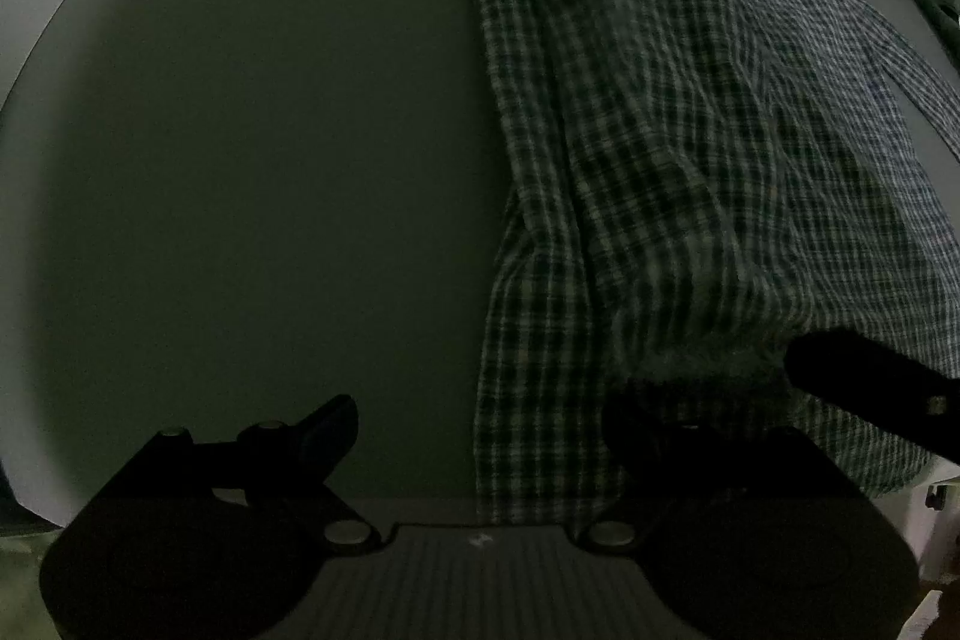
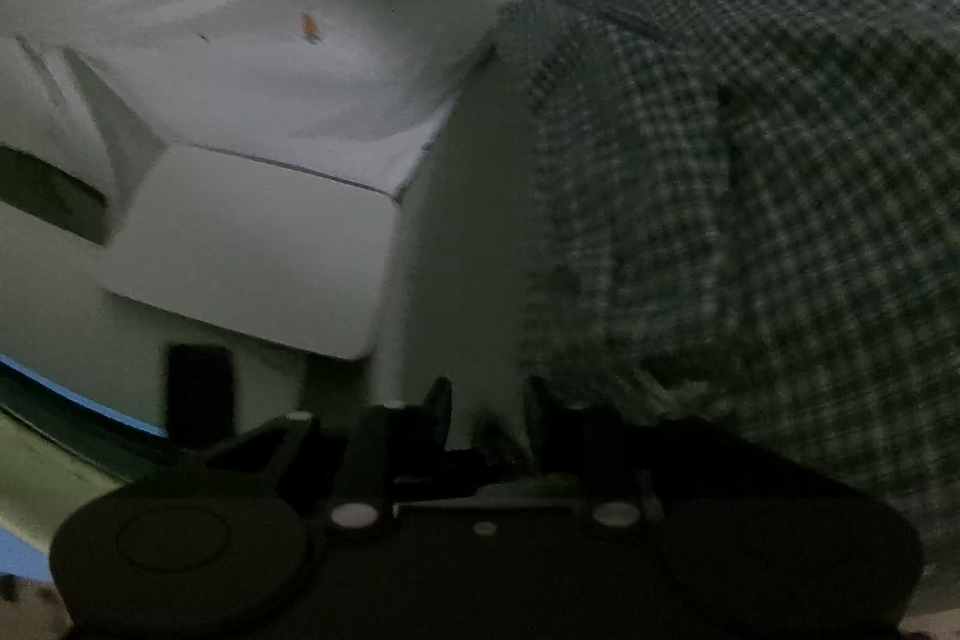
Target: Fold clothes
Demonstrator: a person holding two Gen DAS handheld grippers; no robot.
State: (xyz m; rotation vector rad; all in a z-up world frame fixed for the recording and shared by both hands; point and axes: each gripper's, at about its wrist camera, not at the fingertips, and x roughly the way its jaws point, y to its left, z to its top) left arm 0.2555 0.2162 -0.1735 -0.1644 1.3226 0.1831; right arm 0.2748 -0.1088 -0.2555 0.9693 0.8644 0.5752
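Observation:
A dark green and white checked shirt (image 1: 690, 160) lies on a pale table (image 1: 240, 160) and fills the right half of the left wrist view. My left gripper (image 1: 474, 418) is open, its jaws wide apart, with the shirt's near edge between them. The other gripper's black finger (image 1: 870, 388) enters from the right over the cloth. In the right wrist view the same shirt (image 2: 750, 190) fills the right side. My right gripper (image 2: 486, 412) is nearly closed, with a pinch of the shirt's edge between its fingers.
A white cloth with small orange motifs (image 2: 270, 10) lies at the back of the table. A white box-shaped object (image 2: 252, 250) stands to the left of the shirt. The table's near edge (image 1: 420, 496) runs just ahead of my left gripper.

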